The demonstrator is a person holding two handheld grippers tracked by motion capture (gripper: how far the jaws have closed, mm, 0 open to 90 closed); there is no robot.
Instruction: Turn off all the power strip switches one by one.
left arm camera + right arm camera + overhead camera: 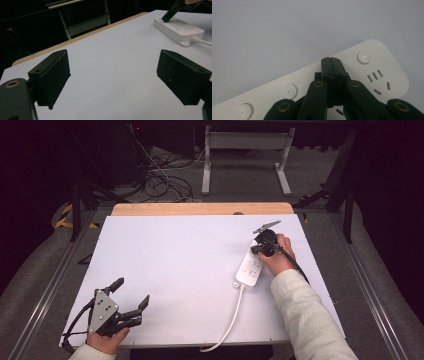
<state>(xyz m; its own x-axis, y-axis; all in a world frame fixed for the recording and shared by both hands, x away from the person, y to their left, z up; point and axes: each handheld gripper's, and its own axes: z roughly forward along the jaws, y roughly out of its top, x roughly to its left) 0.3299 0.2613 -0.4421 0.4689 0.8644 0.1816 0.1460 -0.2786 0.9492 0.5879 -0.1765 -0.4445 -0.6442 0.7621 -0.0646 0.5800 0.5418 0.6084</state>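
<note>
A white surface (170,270) with a wooden far edge (200,209) is seen. Behind it, tangled cables (162,182) and a white frame (245,155) are set on grey floor.

- power strip (251,266) on table (175,255), at 3 o'clock from centre; its cord (229,322) runs off toward 6
- right gripper (259,247) on strip's far end
- left gripper (131,299) at 7 o'clock corner, well apart from strip

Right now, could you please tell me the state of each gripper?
Left gripper: open, holding nothing, low over the table.
Right gripper: closed, holding nothing, tips down on the power strip.
</note>
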